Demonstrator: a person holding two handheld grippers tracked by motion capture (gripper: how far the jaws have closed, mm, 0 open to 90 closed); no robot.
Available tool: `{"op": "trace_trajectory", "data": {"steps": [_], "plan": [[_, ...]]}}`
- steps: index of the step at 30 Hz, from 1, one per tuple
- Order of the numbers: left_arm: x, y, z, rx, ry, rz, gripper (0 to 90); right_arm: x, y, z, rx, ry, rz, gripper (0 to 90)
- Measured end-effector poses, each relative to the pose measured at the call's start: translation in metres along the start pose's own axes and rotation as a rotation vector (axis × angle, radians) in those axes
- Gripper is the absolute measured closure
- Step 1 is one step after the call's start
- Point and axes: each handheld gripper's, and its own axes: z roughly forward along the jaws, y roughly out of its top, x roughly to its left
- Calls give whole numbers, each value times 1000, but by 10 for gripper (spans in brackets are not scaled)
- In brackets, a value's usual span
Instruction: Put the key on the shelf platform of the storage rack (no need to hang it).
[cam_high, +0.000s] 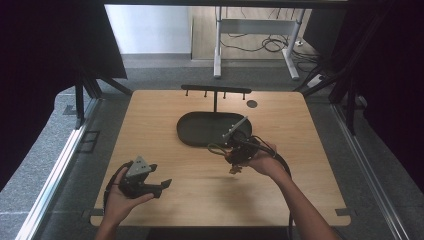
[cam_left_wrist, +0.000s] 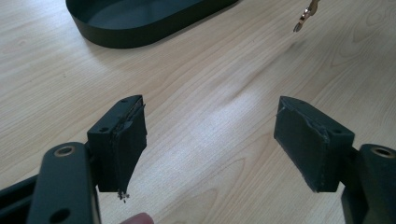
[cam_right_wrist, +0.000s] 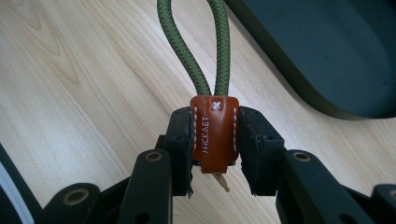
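Two grippers are seen: the right gripper (cam_right_wrist: 215, 140) is clamped on a keyring (cam_right_wrist: 215, 133), lifted for carrying beside the tray (cam_right_wrist: 327, 51); the left gripper (cam_left_wrist: 210, 140) is held wide open, empty.

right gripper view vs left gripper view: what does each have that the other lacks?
Right gripper view alone: the brown leather tab clamped between its jaws, with the green cord loop rising from it. Left gripper view alone: its own jaws wide apart over bare wood, plus a small metal clasp dangling at the top. Both: the dark oval tray and the wooden table.
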Motion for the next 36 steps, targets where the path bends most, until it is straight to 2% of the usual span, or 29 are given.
{"op": "trace_trajectory", "data": {"steps": [16, 23, 36], "plan": [[1, 0, 0, 0, -1, -3, 257, -9, 12, -6, 4, -14, 0, 665], [1, 0, 0, 3, -3, -4, 256, -18, 19, -8, 1, -11, 16, 665], [2, -1, -1, -2, 0, -9, 256, -34, 33, -5, 14, -9, 15, 666]]}}
